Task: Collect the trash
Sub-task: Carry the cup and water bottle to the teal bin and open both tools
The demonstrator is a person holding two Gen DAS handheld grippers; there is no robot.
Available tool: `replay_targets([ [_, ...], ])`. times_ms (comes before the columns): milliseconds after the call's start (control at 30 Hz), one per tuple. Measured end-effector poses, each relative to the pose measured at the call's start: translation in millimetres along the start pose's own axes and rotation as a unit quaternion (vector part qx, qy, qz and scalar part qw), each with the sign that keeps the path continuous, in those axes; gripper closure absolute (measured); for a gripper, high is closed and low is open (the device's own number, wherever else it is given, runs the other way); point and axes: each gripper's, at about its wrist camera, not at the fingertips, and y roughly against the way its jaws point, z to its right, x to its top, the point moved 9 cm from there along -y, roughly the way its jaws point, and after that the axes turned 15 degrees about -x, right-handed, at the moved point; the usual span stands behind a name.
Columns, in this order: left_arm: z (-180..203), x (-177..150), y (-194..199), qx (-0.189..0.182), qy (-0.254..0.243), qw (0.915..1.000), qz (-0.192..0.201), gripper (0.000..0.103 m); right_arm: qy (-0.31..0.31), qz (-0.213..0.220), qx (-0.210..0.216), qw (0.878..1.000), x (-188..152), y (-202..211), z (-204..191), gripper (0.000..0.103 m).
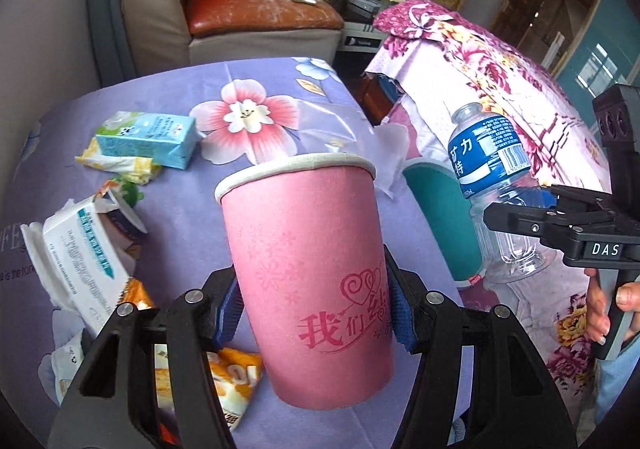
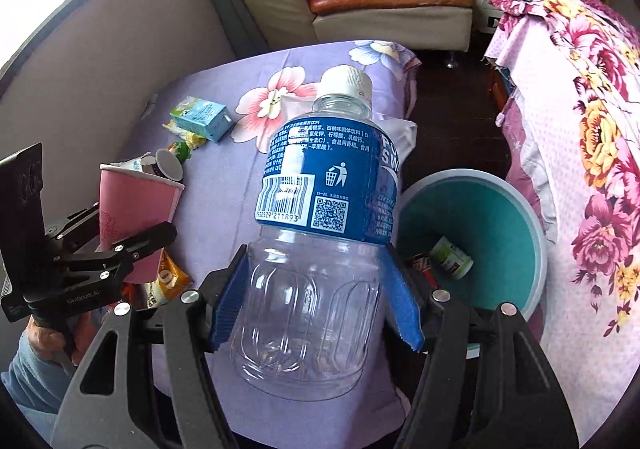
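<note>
Two loads carried above a table (image 2: 224, 217) draped in lilac floral cloth; the right gripper (image 2: 316, 301) pinches an empty clear bottle (image 2: 320, 209) low on its ribbed body between blue pads, long axis near upright and tilted slightly, white cap away from the camera; the teal bin (image 2: 504, 217) stands just off the table's right edge, below and to the right of the bottle, a small can and a wrapper already inside; the right gripper is judged the nearer to it; the left gripper (image 1: 316, 313) clamps a pink paper cup (image 1: 308, 273) across its lower wall, mouth up, over the table's near edge, the bin (image 1: 440, 217) lying to its right; bottle smooth, rigid, blue-labelled; cup thin, matte, tapered, easily crushed; a milk carton (image 1: 152, 139), tissue pack (image 1: 80, 261) and orange wrapper (image 1: 236, 373) lie along the table's left side.
</note>
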Motion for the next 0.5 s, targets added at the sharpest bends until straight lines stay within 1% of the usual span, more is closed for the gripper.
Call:
replay_targets([
  [133, 36, 4, -36, -0.019, -0.025, 0.9992, -0.025, 0.042, -0.028, -0.009, -0.025, 0.999, -19, -6, 44, 0.042],
  [267, 74, 4, -74, -0.044, -0.053, 0.9963, -0.051, 0.041, -0.058, -0.020, -0.042, 0.997, -36, -15, 83, 0.042],
  [367, 97, 4, -105, -0.057, -0.069, 0.9936, -0.069, 0.041, -0.073, -0.027, -0.052, 0.996, -46, -22, 104, 0.042],
  [500, 120, 2, -139, -0.064, -0.090, 0.9896, -0.092, 0.041, -0.088, -0.036, -0.060, 0.994, -55, -31, 126, 0.042],
])
